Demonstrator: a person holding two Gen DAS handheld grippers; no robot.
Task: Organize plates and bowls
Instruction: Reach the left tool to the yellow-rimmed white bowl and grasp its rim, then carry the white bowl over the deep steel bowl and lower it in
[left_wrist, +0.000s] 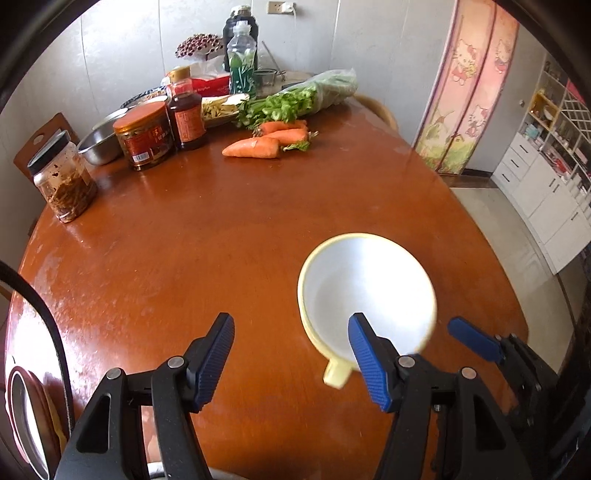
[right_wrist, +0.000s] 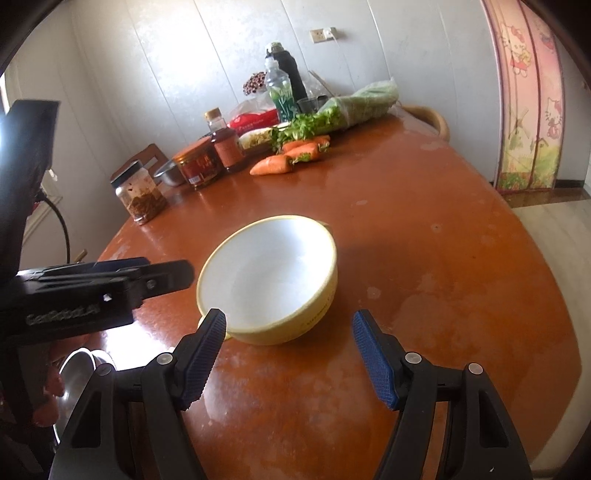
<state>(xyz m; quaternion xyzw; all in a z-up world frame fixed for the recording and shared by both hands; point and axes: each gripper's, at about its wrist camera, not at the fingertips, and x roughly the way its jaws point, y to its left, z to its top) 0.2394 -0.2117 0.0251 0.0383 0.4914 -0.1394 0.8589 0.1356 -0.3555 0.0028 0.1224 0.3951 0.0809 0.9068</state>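
bowl (right_wrist: 267, 278) on table (right_wrist: 443, 258) centre | carrots (right_wrist: 271, 165), jars behind

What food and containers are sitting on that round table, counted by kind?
Carrots: 3
Yellow bowl: 1
Steel bowl: 1
Jars: 2
Bottles: 3
Bag of greens: 1
Total: 11

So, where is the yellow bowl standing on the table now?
The yellow bowl stands on the near part of the brown table, just ahead of the right gripper in the right wrist view, well apart from the carrots at the far end.
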